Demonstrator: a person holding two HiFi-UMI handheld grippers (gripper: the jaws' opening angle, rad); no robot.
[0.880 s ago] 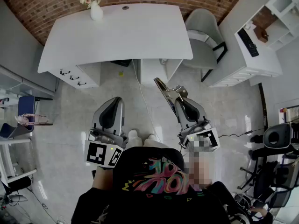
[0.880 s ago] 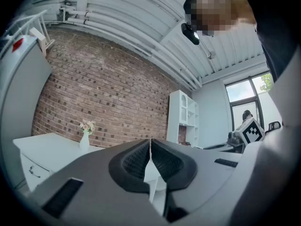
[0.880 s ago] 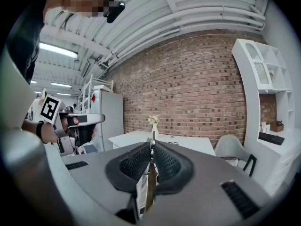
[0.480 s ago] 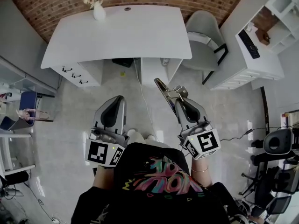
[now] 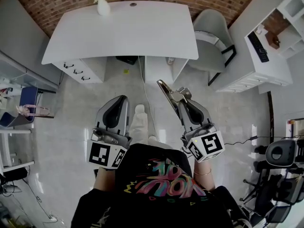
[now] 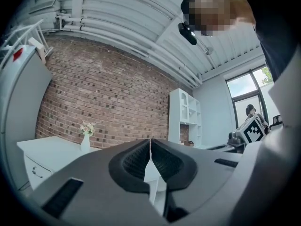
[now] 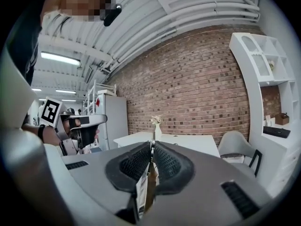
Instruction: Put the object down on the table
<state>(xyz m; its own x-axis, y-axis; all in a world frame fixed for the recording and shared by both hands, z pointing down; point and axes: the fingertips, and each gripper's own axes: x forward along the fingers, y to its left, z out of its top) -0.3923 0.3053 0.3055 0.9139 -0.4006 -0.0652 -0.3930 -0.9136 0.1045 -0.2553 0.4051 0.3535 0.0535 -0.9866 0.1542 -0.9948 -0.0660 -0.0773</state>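
My right gripper (image 5: 182,100) is shut on a thin flat packet (image 5: 165,88), shiny and brownish, which sticks out forward past the jaw tips over the floor. In the right gripper view the packet (image 7: 143,192) shows edge-on between the closed pads, with a white label on its side. The white table (image 5: 123,30) stands ahead across a stretch of floor, bare except for a vase of flowers (image 5: 99,4) at its far left corner. My left gripper (image 5: 115,112) hangs level beside the right one, shut with nothing in it (image 6: 150,147).
A grey chair (image 5: 211,32) stands at the table's right end, and a white shelf unit (image 5: 266,46) beyond it. A cable (image 5: 145,94) runs over the tiled floor from under the table. One of the person's feet (image 5: 138,122) is forward between the grippers.
The view has shifted slightly toward the table, and a foot has stepped forward between the grippers. Both grippers keep their pose; the packet stays held.
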